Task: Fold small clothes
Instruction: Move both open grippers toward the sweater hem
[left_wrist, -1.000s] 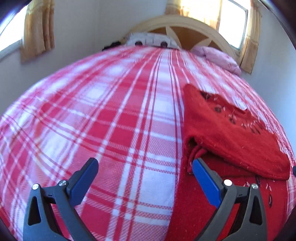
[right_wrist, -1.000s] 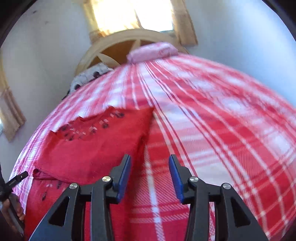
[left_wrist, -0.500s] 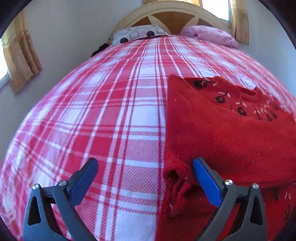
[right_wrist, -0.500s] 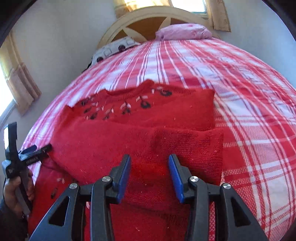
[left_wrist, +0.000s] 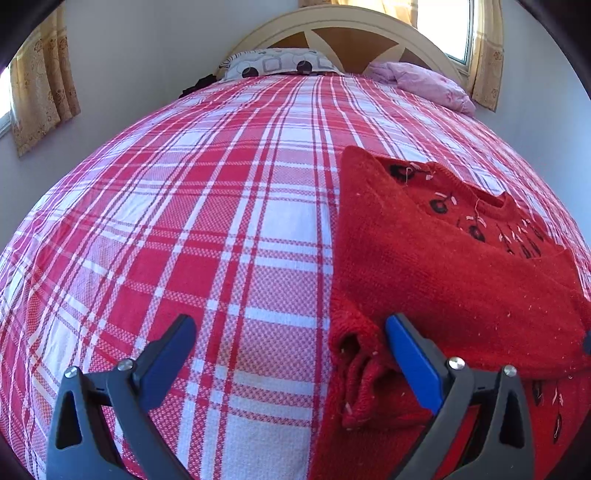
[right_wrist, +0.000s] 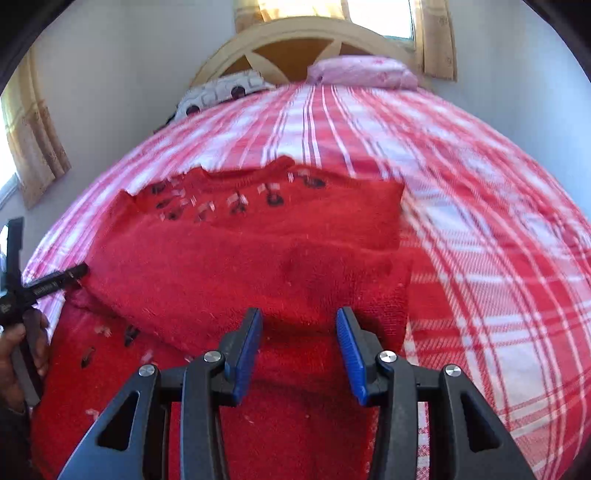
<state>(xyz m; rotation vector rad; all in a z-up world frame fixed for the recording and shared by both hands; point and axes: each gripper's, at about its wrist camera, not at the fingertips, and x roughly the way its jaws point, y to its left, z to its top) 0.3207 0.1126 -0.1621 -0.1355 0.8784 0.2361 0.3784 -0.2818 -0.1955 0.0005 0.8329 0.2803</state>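
Red sweater (right_wrist: 236, 266) seen half folded on the plaid bedspread (left_wrist: 221, 229)

Dark embroidery is shown near its neckline; both the left gripper (left_wrist: 291, 345) and right gripper (right_wrist: 299, 338) are held apart, nothing clamped.

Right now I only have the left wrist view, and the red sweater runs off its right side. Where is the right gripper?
Observer: The right gripper hangs over the near middle of the red sweater. Its fingers are apart and pinch nothing.
Operator: Does the folded top layer reach the sweater's far side?
Observer: Yes. In the right wrist view it runs across to the edge on that gripper's side, and beyond that edge is bare plaid bedspread.
Operator: Can you see my left side from there?
Observer: Yes. A hand at the picture's left edge holds the left gripper, and one of its fingers sits at the sweater's other edge.
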